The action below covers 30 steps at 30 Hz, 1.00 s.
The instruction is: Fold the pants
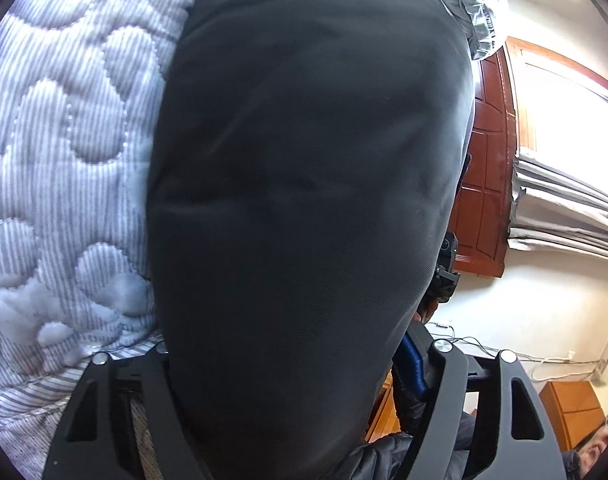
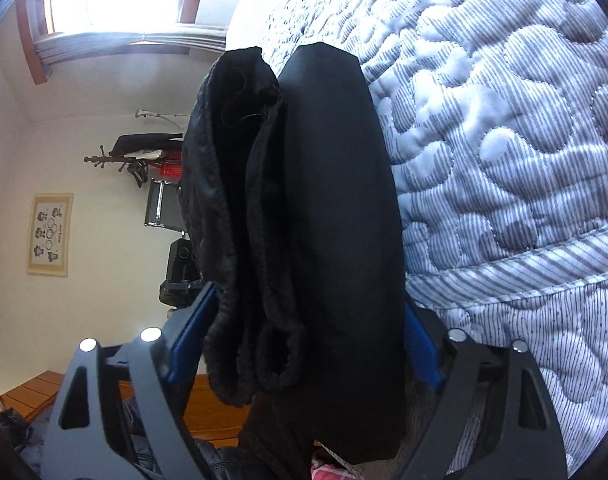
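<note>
The black pants (image 2: 324, 240) hang in the air beside the bed (image 2: 504, 140), which has a quilted blue and white cover. They are not lying flat on it.

In the right wrist view, the right tool (image 2: 304, 344) pinches a thick bunch of the pants between its blue pads (image 2: 191, 332). The cloth runs up toward 12 o'clock in two folds, one crinkly and one smooth. The bed fills the side from 1 to 4 o'clock.

In the left wrist view, the left tool (image 1: 287, 360) has pants cloth bulging out between its arms and covering most of the picture. Its jaws look closed on the cloth, but the tips are hidden.

Both tools likely hold the pants up so they can be lined up and laid on the bed for a neat fold.
</note>
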Available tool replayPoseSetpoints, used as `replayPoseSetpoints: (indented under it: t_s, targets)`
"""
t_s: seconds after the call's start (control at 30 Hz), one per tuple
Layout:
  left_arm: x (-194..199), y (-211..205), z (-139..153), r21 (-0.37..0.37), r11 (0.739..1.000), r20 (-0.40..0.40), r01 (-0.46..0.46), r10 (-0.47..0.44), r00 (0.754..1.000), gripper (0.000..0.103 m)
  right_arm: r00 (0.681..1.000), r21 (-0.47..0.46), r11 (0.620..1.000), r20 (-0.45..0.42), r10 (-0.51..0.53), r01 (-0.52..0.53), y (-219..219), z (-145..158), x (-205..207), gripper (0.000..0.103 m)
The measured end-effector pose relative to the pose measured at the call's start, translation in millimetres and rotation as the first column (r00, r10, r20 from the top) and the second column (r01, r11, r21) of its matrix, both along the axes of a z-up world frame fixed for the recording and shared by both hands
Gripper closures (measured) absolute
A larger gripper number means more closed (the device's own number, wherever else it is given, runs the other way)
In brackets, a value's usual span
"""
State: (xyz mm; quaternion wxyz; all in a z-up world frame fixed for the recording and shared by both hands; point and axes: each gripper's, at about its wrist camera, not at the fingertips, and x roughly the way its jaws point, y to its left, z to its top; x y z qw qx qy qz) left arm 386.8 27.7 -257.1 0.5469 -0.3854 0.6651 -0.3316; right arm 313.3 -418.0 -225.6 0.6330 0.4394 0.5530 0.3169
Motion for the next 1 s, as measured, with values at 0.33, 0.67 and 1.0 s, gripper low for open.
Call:
replayPoseSetpoints:
  t_s: [0.33, 0.67, 1.0]
  targets:
    - [-8, -1, 10, -0.024, 0.999, 0.04, -0.031, 0.032, 0.999, 0.048, 0.998, 0.004, 1.0, 0.056, -0.029, 0.029, -1, 13, -16, 0.059]
    - [-13, -4, 25, -0.061, 0.997, 0.1, -0.052, 0.058, 0.993, 0.054, 0.992, -0.042, 0.997, 0.114, -0.056, 0.061, 21, 52, -21, 0.064]
    - [-10, -19, 50, -0.112, 0.992, 0.168, -0.062, 0.08, 0.982, 0.055, 0.978, -0.135, 0.99, 0.21, -0.01, 0.039, 47, 110, -15, 0.064]
